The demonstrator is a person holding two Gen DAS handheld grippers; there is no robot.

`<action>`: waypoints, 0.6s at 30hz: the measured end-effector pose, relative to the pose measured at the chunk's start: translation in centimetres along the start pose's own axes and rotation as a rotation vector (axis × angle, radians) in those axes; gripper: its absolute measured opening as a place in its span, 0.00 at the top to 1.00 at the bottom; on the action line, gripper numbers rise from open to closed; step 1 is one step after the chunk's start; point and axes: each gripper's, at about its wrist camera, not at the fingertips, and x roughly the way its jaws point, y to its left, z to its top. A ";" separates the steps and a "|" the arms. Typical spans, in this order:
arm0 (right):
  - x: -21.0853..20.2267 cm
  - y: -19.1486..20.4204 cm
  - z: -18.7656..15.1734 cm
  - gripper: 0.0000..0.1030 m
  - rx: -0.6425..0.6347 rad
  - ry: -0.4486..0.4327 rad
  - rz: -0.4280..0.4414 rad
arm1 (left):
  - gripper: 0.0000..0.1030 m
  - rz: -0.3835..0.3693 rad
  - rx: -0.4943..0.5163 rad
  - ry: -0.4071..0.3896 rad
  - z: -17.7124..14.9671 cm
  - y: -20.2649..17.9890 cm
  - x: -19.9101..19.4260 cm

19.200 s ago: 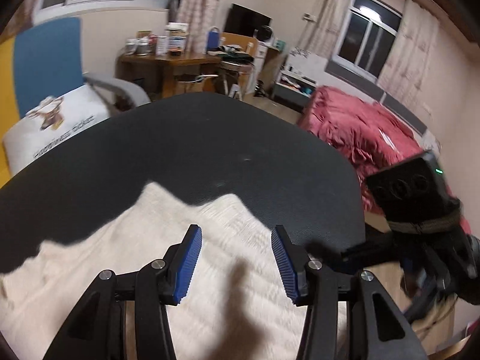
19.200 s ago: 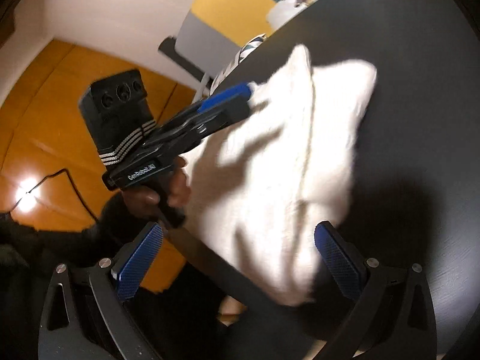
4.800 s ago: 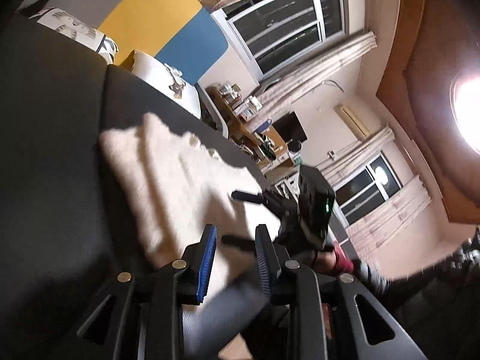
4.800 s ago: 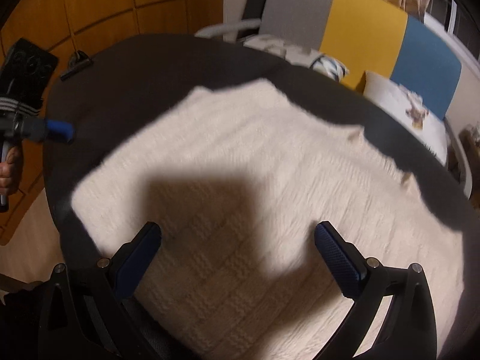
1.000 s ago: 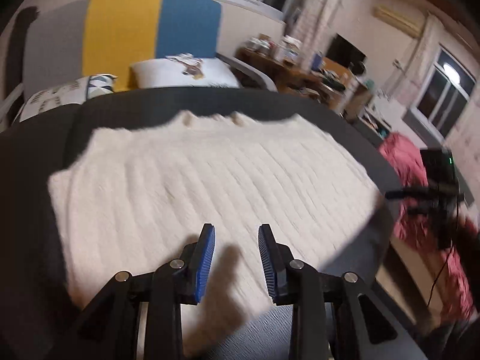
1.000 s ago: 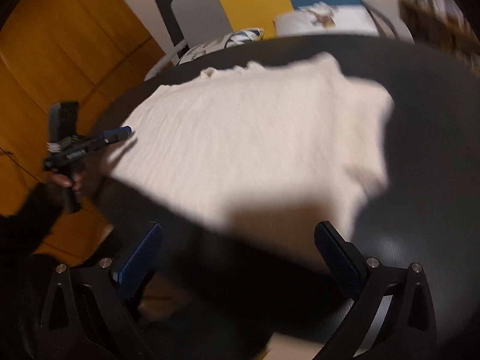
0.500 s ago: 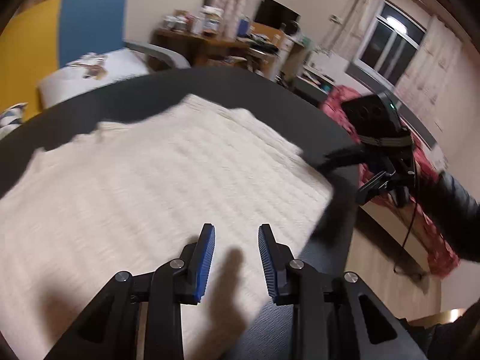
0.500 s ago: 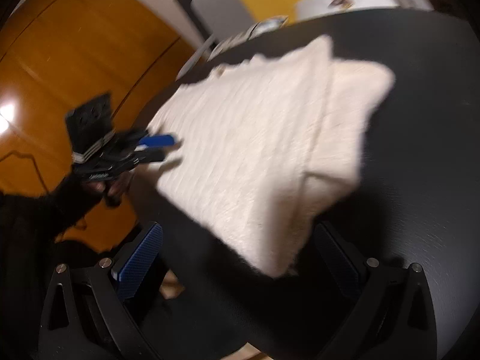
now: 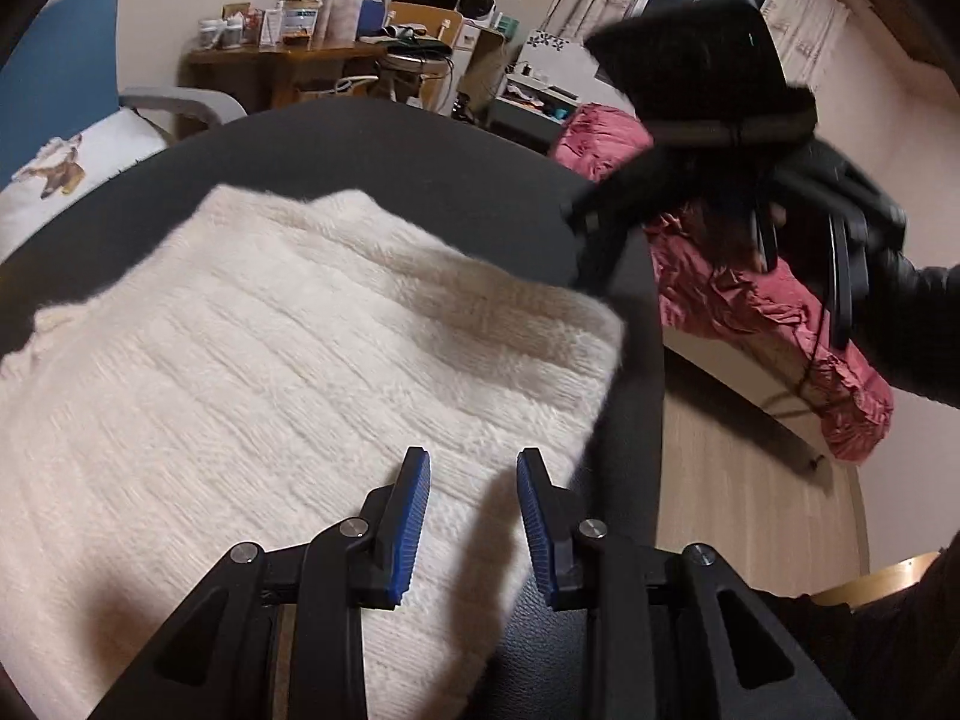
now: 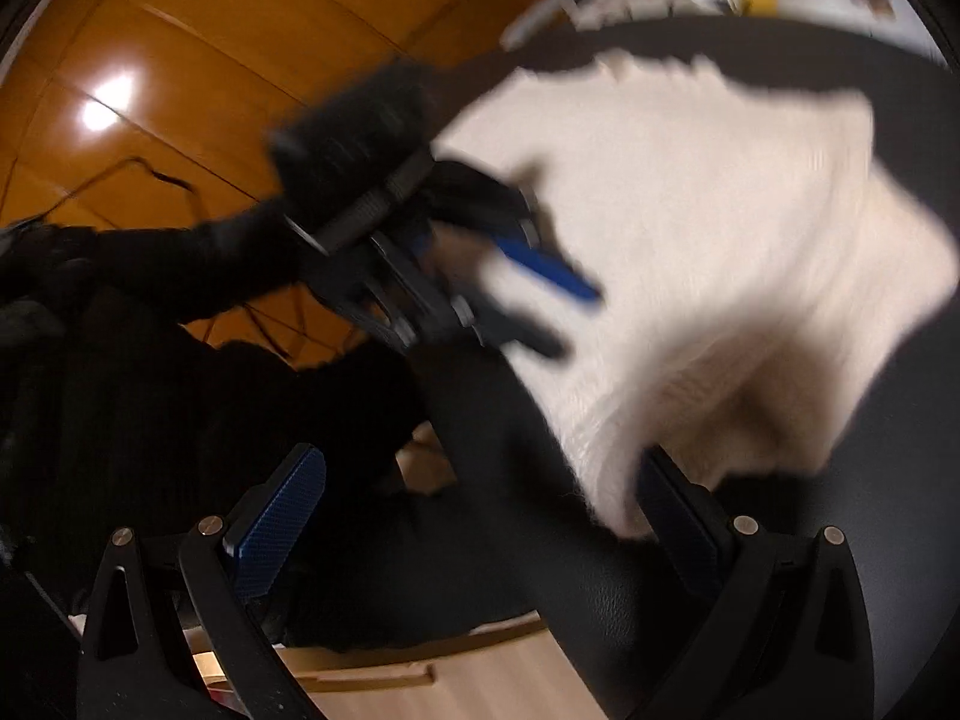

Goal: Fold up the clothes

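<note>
A cream knitted sweater (image 9: 270,372) lies spread on the round black table (image 9: 420,150). My left gripper (image 9: 473,504) hovers just above the sweater's near right part, its blue pads a small gap apart with nothing between them. In the right wrist view the sweater (image 10: 720,210) is blurred, and its near corner lies against the right finger of my right gripper (image 10: 480,516), which stands wide open over the table edge. The left gripper (image 10: 552,312) shows there above the sweater's left edge. The right gripper (image 9: 591,252) appears blurred at the table's right rim.
A chair with a blue back (image 9: 54,60) and a printed cushion (image 9: 66,168) stands behind the table. A cluttered wooden desk (image 9: 288,60) is at the back, red bedding (image 9: 750,300) to the right. Orange wood panelling (image 10: 180,60) and pale floor (image 10: 450,672) flank the table (image 10: 870,540).
My left gripper has swung right along the sweater toward its right front corner. My right gripper has rolled and come close to the sweater's corner. The left gripper's gap is unchanged.
</note>
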 end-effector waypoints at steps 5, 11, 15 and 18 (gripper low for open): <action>1.2 -1.8 0.2 0.00 0.027 0.075 -0.043 | 0.71 -0.024 -0.032 -0.015 0.0 0.4 0.0; 0.9 -2.2 -1.4 0.00 0.050 0.038 -0.064 | 0.71 -0.029 0.025 -0.017 1.6 -0.5 0.3; -1.5 -2.4 -3.8 0.00 0.126 -0.042 -0.186 | 0.71 -0.032 0.036 -0.018 2.3 -0.8 1.2; -2.2 -2.3 -5.4 0.00 0.174 -0.117 -0.216 | 0.71 -0.029 0.034 -0.013 2.8 -1.2 2.1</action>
